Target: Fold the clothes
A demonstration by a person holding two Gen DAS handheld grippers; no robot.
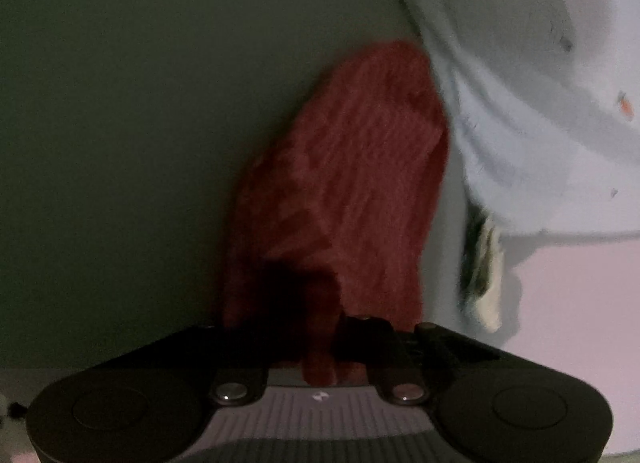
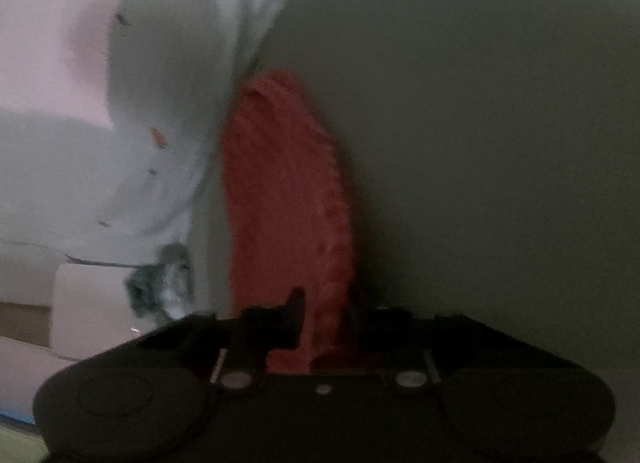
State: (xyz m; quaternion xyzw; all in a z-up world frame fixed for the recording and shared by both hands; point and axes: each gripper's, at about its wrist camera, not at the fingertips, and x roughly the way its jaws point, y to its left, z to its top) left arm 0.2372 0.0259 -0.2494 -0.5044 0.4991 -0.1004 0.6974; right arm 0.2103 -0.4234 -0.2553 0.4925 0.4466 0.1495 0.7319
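Grey-green surface [image 1: 120,143] behind; left gripper [image 1: 320,343] and right gripper [image 2: 320,327], 2 jaw pairs, each pinch red knit garment [image 1: 352,167] edge, pale printed cloth [image 1: 520,103] beside.

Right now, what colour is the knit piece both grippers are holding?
Red, a ribbed knit garment; the left wrist view shows its texture best.

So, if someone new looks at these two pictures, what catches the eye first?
First, the red knitted cloth in the middle of both views, pinched at its near end by the left gripper and the right gripper. Next, the pale printed fabric piled beside it, against the plain grey-green surface.
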